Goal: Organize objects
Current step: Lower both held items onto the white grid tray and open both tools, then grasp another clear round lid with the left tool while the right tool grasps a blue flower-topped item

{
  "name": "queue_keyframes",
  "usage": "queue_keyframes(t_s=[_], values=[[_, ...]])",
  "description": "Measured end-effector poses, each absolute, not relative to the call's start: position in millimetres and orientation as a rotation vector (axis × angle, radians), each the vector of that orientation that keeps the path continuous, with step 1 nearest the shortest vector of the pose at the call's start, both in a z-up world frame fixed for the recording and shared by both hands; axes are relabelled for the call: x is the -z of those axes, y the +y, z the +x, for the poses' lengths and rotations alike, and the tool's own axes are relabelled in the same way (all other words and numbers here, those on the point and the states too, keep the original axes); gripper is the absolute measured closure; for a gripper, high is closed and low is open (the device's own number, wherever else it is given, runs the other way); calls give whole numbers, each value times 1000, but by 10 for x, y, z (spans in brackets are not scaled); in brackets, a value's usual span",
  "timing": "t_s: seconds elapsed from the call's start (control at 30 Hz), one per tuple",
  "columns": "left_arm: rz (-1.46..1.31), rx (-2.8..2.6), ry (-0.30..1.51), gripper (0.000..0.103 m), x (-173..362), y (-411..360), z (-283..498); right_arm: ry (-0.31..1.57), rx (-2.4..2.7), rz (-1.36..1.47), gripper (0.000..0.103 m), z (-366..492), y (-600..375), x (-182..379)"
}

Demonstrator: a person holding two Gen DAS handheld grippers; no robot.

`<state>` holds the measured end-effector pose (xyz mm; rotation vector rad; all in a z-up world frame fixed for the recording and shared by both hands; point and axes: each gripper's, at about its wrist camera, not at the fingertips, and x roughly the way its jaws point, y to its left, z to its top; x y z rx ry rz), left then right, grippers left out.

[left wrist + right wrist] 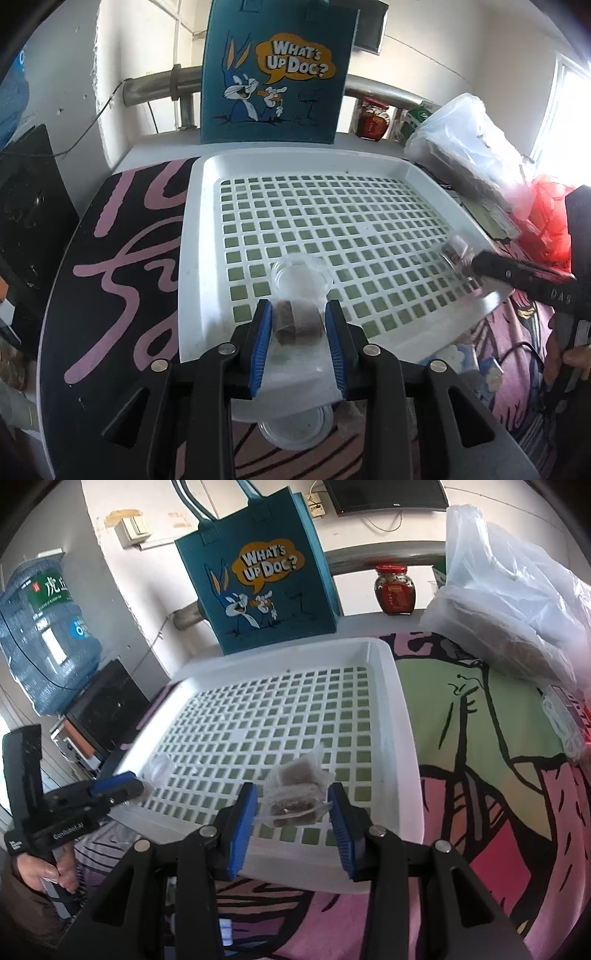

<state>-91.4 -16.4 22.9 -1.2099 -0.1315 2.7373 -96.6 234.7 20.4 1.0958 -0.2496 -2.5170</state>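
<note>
A white perforated tray point(201, 258) point(408, 746) lies on a cartoon-print cloth. My left gripper point(299, 308) is shut on a clear plastic cup point(301, 284) that holds something brown; the cup lies on its side, mouth away from me, over the tray's near left part. In the right wrist view the left gripper point(129, 786) shows at the tray's left rim with the cup point(159, 766) sticking out. My right gripper point(291, 795) is shut on a clear packet of brown pieces point(295, 794) over the tray's near edge. The left wrist view shows the right gripper point(465, 258) and packet point(454, 249) at the tray's right rim.
A blue "What's Up Doc?" tote bag point(258, 587) stands behind the tray. A red-lidded jar point(393, 590) and a filled clear plastic bag point(509, 602) sit at the back right, a red bag point(546, 218) further right. A water bottle point(40, 627) stands left. A clear round lid point(295, 430) lies below my left gripper.
</note>
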Motion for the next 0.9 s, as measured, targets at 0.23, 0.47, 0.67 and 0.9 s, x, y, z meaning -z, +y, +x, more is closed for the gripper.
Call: queue_keyframes(t_s=[0.23,0.47,0.67,0.9], values=[[-1102,-2744,-194,28,-461,-240,-759,-188,2541,1114,50,-874,2307,-279],[-900,-2842,-263,17,-841,-483,-379,-215,2603,839,44,-349,2432,-776],[-999,-2826,-232,17,-646,-511,-205,-161,2594,783,42,-45,2392,-851],[-1189,-2760,-162,17,-253,-399,-184,-82,2491,986,42,28,2192,-437]])
